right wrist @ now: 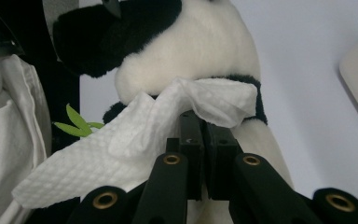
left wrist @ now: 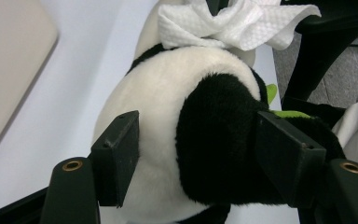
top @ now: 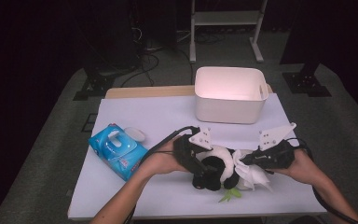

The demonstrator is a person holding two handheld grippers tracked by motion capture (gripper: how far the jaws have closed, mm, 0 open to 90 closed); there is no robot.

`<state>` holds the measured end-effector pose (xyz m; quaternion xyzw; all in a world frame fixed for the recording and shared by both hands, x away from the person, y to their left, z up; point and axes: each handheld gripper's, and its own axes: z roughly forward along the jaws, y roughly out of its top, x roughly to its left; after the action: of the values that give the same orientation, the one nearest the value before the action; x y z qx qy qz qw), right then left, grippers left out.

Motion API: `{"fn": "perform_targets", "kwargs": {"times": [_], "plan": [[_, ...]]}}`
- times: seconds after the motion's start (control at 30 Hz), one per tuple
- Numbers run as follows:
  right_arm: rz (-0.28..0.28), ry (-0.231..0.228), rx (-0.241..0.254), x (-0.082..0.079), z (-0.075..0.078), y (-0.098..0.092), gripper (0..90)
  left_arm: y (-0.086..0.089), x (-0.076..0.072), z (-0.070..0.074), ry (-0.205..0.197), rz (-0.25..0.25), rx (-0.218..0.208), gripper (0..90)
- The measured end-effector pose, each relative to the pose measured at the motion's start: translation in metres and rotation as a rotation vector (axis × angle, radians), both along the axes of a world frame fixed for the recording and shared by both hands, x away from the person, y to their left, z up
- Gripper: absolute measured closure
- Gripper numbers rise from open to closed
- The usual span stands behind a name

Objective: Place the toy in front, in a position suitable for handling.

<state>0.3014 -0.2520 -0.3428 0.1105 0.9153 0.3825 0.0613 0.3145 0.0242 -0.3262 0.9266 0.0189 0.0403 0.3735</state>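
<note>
The left gripper [top: 204, 169] is clamped on the panda [top: 214, 168], a black-and-white plush lying near the front edge of the surface [top: 168, 116]. In the left gripper view its jaws stand fairly wide apart, and both pads press into the toy's body [left wrist: 186, 126]: one pad sits against the white fur, the other against a black limb. The plush fills the gap between them from side to side.

The right gripper [top: 244, 161] has its jaws fully together. In the right gripper view the two black pads meet with a white wipe [right wrist: 135, 144] pinched between them, its quilted sheet bunched at the tips and trailing loose to one side. The bunched end of the wipe lies against the panda [right wrist: 191, 46] at the band where white fur meets black. In the left gripper view the same wipe [left wrist: 233, 23] sits crumpled on the far end of the toy.

From the high view the two grippers face each other across the panda, the left hand [top: 161, 161] on one side and the right hand [top: 303, 168] on the other, with the wipe [top: 254, 175] spreading out white just beside the toy. A small green leaf [top: 230, 193] pokes out below the plush, towards the front edge.

Farther left on the surface lies a blue pack [top: 116, 149] of wipes with its flap open. A white bin [top: 230, 93] stands at the back, well apart from the panda.
</note>
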Motion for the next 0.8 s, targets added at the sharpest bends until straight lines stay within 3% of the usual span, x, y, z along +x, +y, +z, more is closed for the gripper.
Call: {"fn": "perform_targets", "kwargs": {"times": [0.17, 0.3, 0.5, 0.63, 0.8], "plan": [[0.000, 0.007, 0.004, 0.000, 0.000, -0.002, 86.4, 0.010, 0.001, 0.004, -0.004, 0.017, 0.009, 31.6], [0.004, 0.009, 0.001, 0.001, 0.000, -0.001, 86.4, 0.010, 0.002, -0.002, 0.029, 0.010, 0.000, 30.9], [0.005, -0.012, 0.003, 0.002, 0.004, 0.005, 86.3, 0.005, 0.003, -0.015, 0.045, 0.031, -0.038, 31.9], [0.032, -0.033, -0.027, 0.001, 0.004, 0.022, 86.3, 0.001, 0.001, -0.016, 0.027, 0.039, -0.025, 32.1], [0.055, -0.042, 0.007, 0.003, 0.012, 0.030, 86.3, -0.003, 0.000, -0.016, 0.016, 0.030, -0.026, 32.4]]}}
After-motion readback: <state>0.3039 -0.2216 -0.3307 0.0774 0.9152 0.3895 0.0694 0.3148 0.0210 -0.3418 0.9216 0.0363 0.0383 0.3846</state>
